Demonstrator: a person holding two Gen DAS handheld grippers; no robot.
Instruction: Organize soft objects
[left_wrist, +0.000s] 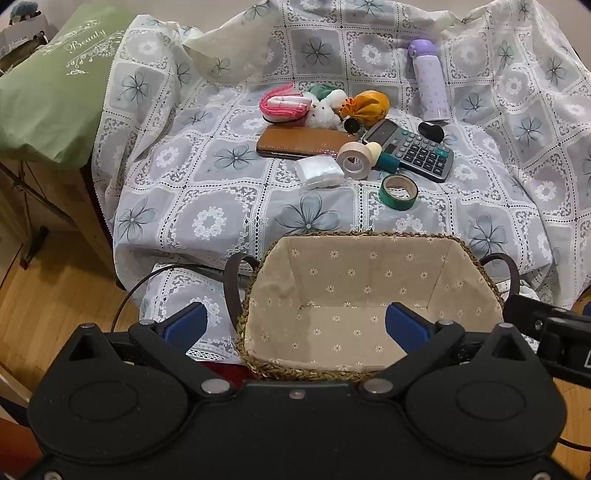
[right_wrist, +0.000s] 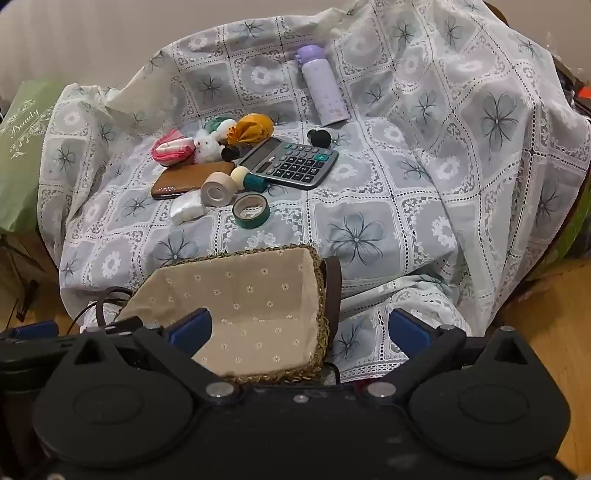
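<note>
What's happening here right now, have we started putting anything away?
Not yet. The left gripper and right gripper both hover open and empty over the near end of the lace flower-print cloth. The woven basket with beige floral lining holds nothing. The soft things, a pink knitted bundle, a white plush toy and an orange fabric pouch, lie untouched among a grey calculator and tape rolls.

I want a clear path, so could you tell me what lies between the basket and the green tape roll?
Only bare tablecloth lies between the basket and the green tape roll; both wrist views show it.
</note>
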